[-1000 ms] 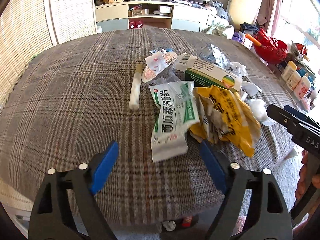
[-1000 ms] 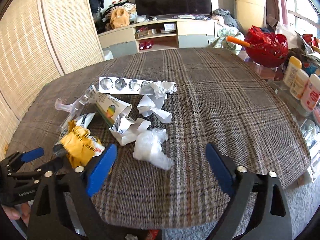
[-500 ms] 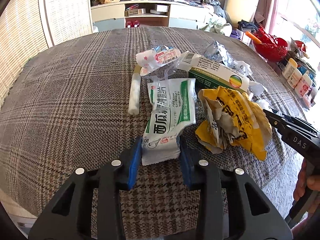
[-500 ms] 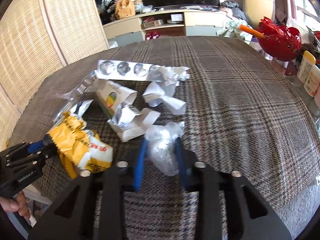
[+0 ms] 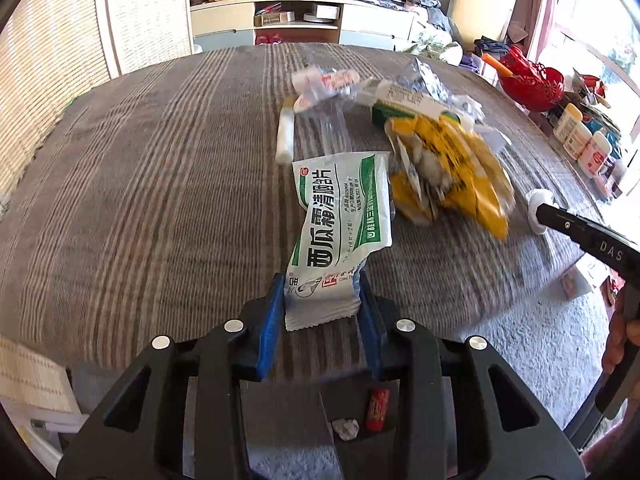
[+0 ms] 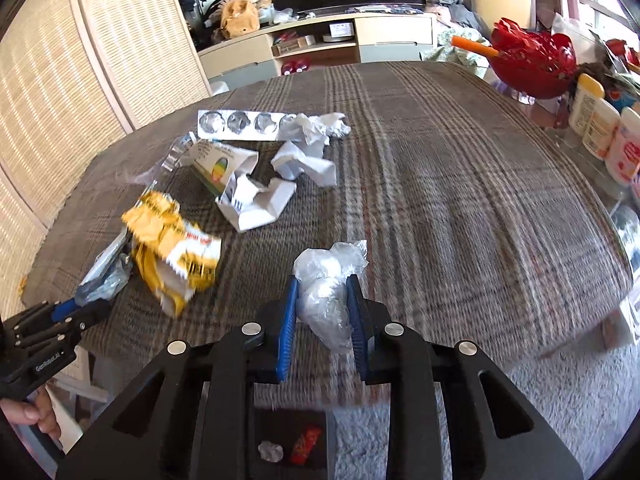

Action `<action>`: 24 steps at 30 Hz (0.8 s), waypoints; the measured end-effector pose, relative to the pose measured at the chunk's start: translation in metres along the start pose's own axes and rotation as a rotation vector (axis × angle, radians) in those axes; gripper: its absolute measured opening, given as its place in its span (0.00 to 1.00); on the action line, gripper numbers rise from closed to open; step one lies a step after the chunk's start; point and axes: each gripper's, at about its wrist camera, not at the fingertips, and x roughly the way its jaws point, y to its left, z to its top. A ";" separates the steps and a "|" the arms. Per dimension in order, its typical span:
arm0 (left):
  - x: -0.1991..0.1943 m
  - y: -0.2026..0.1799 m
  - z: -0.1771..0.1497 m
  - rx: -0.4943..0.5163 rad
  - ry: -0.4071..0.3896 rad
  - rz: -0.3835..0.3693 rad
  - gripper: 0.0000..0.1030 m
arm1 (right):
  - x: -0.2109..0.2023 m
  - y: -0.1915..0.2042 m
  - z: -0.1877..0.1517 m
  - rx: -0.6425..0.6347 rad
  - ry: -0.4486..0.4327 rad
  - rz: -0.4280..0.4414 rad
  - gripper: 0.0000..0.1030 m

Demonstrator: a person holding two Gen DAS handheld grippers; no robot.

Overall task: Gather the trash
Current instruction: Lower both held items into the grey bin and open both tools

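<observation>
My left gripper point(image 5: 320, 304) is shut on the bottom end of a white and green sachet point(image 5: 340, 216), which stands up from the plaid table point(image 5: 160, 184). My right gripper point(image 6: 322, 304) is shut on a crumpled wad of clear plastic point(image 6: 326, 284) near the table's front edge. A yellow wrapper point(image 6: 172, 240) lies between the two; it is blurred in the left wrist view. Further back lie a green and white box point(image 5: 404, 104), a white stick point(image 5: 285, 136), a silver blister strip point(image 6: 240, 124) and crumpled white paper point(image 6: 308, 156).
Below the front edge sits a dark bin point(image 6: 280, 424) holding a red wrapper point(image 6: 305, 446) and a crumpled ball point(image 6: 270, 451). A red bowl point(image 6: 532, 64) and several bottles point(image 6: 596, 120) stand at the right. Grey carpet point(image 5: 520, 344) lies under the table's right side.
Both grippers went from wide open to shut, the left on the sachet and the right on the plastic wad. Both then drew back towards the table's front edge with their pieces.
</observation>
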 end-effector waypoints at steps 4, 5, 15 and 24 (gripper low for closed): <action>-0.015 -0.003 -0.020 -0.011 -0.005 -0.012 0.32 | -0.009 0.002 -0.013 0.008 0.011 0.026 0.25; -0.018 -0.004 -0.025 -0.017 -0.006 -0.020 0.32 | -0.011 0.002 -0.019 0.019 0.019 0.042 0.25; -0.053 -0.012 -0.067 -0.050 -0.039 -0.042 0.32 | -0.041 0.017 -0.055 0.006 0.024 0.066 0.25; -0.050 -0.025 -0.109 -0.055 0.013 -0.073 0.31 | -0.051 0.037 -0.095 -0.027 0.053 0.068 0.25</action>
